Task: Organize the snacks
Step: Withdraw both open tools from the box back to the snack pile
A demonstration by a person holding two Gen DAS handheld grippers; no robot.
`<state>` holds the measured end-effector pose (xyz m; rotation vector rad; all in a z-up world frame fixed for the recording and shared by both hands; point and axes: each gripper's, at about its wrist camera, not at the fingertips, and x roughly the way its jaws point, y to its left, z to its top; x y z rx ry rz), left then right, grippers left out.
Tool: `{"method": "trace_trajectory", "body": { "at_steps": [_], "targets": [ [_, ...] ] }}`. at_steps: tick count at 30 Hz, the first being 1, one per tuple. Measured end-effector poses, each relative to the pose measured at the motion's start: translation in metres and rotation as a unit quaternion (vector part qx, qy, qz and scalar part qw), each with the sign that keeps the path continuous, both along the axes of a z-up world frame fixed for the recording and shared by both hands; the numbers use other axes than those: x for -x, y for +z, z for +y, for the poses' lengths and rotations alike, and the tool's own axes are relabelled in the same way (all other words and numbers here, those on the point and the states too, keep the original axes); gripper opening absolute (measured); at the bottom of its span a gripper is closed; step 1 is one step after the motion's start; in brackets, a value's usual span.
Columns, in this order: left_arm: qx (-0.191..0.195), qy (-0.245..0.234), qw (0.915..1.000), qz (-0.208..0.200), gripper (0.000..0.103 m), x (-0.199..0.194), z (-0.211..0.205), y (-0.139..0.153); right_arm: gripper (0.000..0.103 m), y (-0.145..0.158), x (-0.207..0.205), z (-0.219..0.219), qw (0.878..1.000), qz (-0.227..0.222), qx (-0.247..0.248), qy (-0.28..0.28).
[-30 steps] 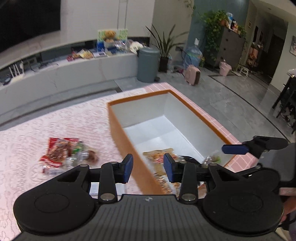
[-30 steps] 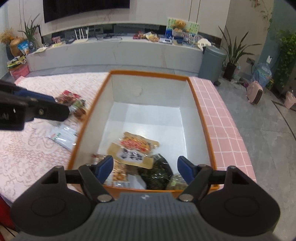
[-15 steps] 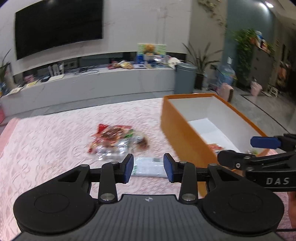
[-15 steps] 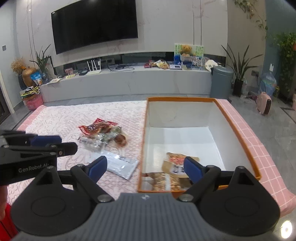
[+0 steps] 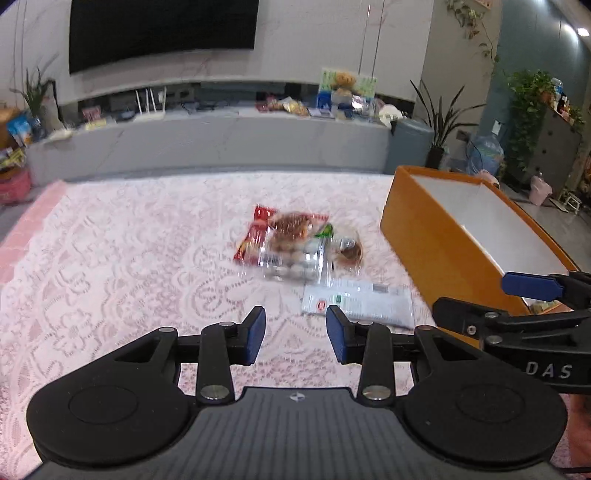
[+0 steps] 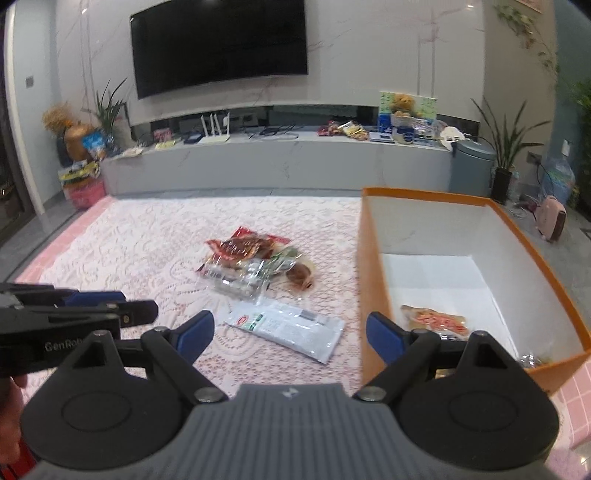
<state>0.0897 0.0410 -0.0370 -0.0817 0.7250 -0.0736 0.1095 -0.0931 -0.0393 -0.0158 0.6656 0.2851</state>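
Soft, dim indoor light fills the room, with a ceiling spot (image 5: pixel 583 31) glaring at upper right. Straight walls bow near the edges, and the snack packets (image 5: pixel 295 245) look smeared with blur.

Snack pile (image 6: pixel 255 262) out on the tablecloth (image 6: pixel 147 251) — flat packet (image 6: pixel 288 328) lying just nearer, box (image 6: pixel 373 266) standing to their right. Inside the box, one pouch (image 6: pixel 436 319) at the near end — TV console (image 6: pixel 277 162) behind everything.

Two wrist fisheyes, angled down, near (shared: snack pile (image 5: pixel 295 245), orange box (image 6: pixel 373 266))
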Motion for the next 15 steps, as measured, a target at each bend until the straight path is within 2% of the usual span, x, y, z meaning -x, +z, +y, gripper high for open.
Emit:
{"method": "trace_trajectory", "body": {
  "at_steps": [2, 4, 6, 9, 11, 13, 15],
  "targets": [
    [0.027, -0.009, 0.9996, 0.008, 0.044, -0.004, 0.009, -0.003, 0.086, -0.005, -0.005, 0.005, 1.000, 0.006, 0.000, 0.007],
    [0.036, -0.012, 0.9992, 0.010, 0.044, -0.007, 0.016, -0.008, 0.080, -0.010, -0.012, 0.009, 1.000, 0.010, -0.001, 0.010],
    [0.023, -0.017, 0.9996, 0.009, 0.044, -0.012, 0.017, -0.011, 0.079, -0.015, -0.019, 0.014, 1.000, 0.012, 0.006, 0.011],
    [0.003, -0.024, 0.9997, 0.004, 0.044, -0.020, 0.018, -0.015, 0.071, -0.023, -0.029, 0.021, 1.000, 0.012, 0.024, 0.015],
    [0.012, -0.029, 0.9995, 0.006, 0.049, -0.026, 0.022, -0.019, 0.071, -0.029, -0.037, 0.026, 0.999, 0.017, 0.031, 0.017],
    [0.019, -0.029, 0.9994, 0.003, 0.060, -0.031, 0.024, -0.023, 0.069, -0.034, -0.044, 0.027, 0.999, 0.024, 0.033, 0.016],
    [0.019, -0.032, 0.9993, 0.002, 0.060, -0.036, 0.025, -0.026, 0.068, -0.040, -0.053, 0.027, 0.999, 0.032, 0.035, 0.015]
  ]
}}
